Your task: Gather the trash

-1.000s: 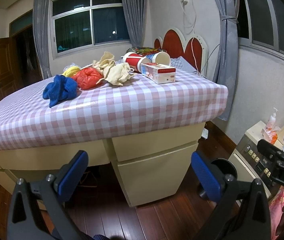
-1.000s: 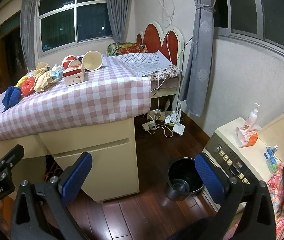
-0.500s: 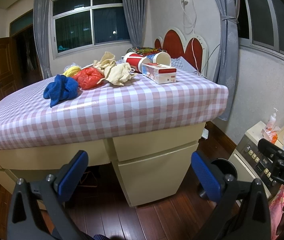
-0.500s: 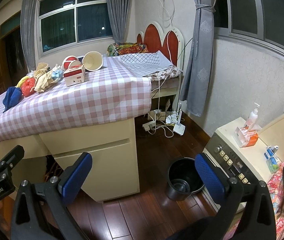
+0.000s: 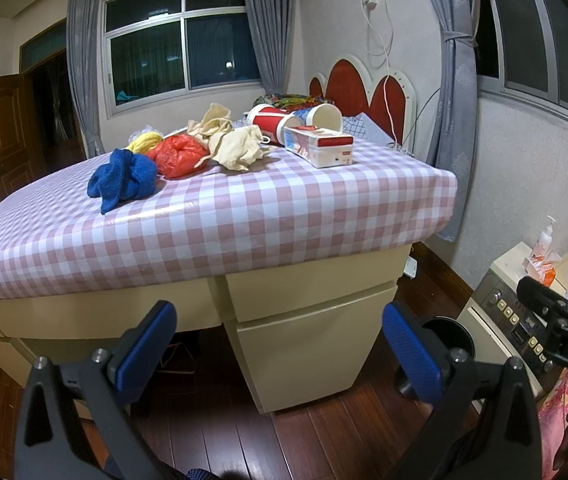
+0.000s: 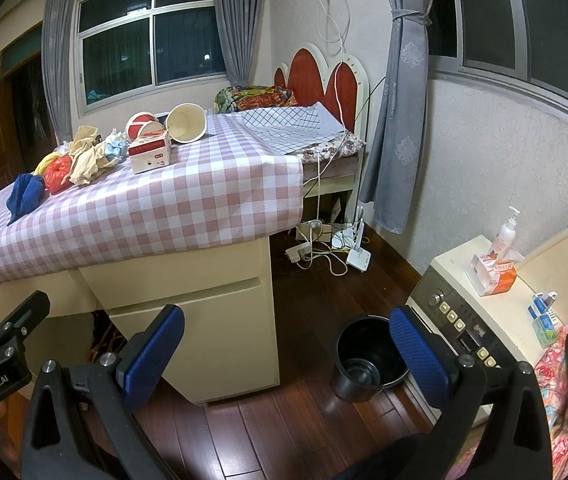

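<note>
Trash pile sits on the pink-and-white checked tablecloth [image 5: 244, 216], toward the far side of the table. Items, near to far in the left wrist view: blue cloth wad [image 5: 124, 178], red plastic bag [image 5: 178, 155] touching it, yellow item [image 5: 146, 142] behind the bag, crumpled beige cloths [image 5: 232, 144] just beside the bag, red-and-white carton [image 5: 319, 146] near the right edge of the table, and two paper cups lying on their sides behind it, a red cup [image 5: 272, 120] and a white-mouthed cup [image 5: 323, 117]. The right wrist view adds a light-blue crumpled piece [image 6: 115, 148] between the cloths and the carton.

Left gripper [image 5: 280, 348]: jaws spread wide, nothing between the blue pads [image 5: 146, 344]. It is held low, below the table top and in front of the cream cabinet [image 5: 303, 332]; the trash lies above and well beyond it, slightly left of centre.

Right gripper [image 6: 287, 352]: likewise spread wide and empty. The trash lies up and far to its left, well apart. A black bin [image 6: 367, 356] stands on the wooden floor [image 6: 315, 420] just beside its right finger in the view, between the cabinet and a washing machine [image 6: 475, 320].

On the machine top: pump bottle [image 6: 503, 232], orange-and-white box [image 6: 491, 274].

Each gripper shows at the edge of the other's view.
</note>
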Demonstrator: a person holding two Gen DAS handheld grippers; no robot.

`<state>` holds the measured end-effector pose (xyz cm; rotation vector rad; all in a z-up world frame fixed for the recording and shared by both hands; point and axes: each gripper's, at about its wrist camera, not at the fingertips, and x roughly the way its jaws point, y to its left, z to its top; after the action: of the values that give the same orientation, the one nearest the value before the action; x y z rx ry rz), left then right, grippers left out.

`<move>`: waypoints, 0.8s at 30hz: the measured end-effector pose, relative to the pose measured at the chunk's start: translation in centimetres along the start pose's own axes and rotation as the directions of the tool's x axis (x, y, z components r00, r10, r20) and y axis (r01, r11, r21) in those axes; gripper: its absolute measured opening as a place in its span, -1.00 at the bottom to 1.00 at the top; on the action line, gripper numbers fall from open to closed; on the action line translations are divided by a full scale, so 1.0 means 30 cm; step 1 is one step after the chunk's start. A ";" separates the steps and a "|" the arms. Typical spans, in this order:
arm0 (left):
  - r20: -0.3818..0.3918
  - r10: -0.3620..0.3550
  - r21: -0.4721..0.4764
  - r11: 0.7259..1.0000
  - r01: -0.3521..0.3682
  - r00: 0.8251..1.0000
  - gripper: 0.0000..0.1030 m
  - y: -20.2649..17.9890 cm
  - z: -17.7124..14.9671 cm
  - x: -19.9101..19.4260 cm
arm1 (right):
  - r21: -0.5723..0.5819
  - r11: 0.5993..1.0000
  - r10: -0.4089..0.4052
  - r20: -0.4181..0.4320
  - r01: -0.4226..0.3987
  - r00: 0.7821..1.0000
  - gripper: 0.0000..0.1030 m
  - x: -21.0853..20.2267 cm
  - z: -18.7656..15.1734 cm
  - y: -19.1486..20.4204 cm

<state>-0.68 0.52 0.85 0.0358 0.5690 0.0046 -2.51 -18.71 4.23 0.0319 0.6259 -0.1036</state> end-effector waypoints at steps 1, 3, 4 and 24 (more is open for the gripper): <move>0.000 0.000 0.001 1.000 0.000 1.000 1.00 0.000 -0.001 0.001 | -0.001 1.000 0.000 0.000 0.000 1.000 1.00 0.000 0.001 0.003; 0.000 -0.001 -0.001 1.000 0.001 1.000 1.00 0.002 0.000 0.001 | 0.001 1.000 0.002 0.001 -0.002 1.000 1.00 -0.001 -0.001 -0.001; 0.000 0.000 -0.001 1.000 0.000 1.000 1.00 0.003 -0.002 0.000 | 0.001 1.000 0.002 0.001 -0.002 1.000 1.00 -0.001 0.000 0.000; 0.002 0.005 -0.004 1.000 -0.005 1.000 1.00 0.017 -0.009 -0.011 | -0.005 1.000 0.005 0.001 -0.005 1.000 1.00 -0.006 0.000 0.013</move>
<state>-1.11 1.02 0.81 0.0336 0.5665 0.0105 -2.62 -18.32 4.33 0.0290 0.6254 -0.0973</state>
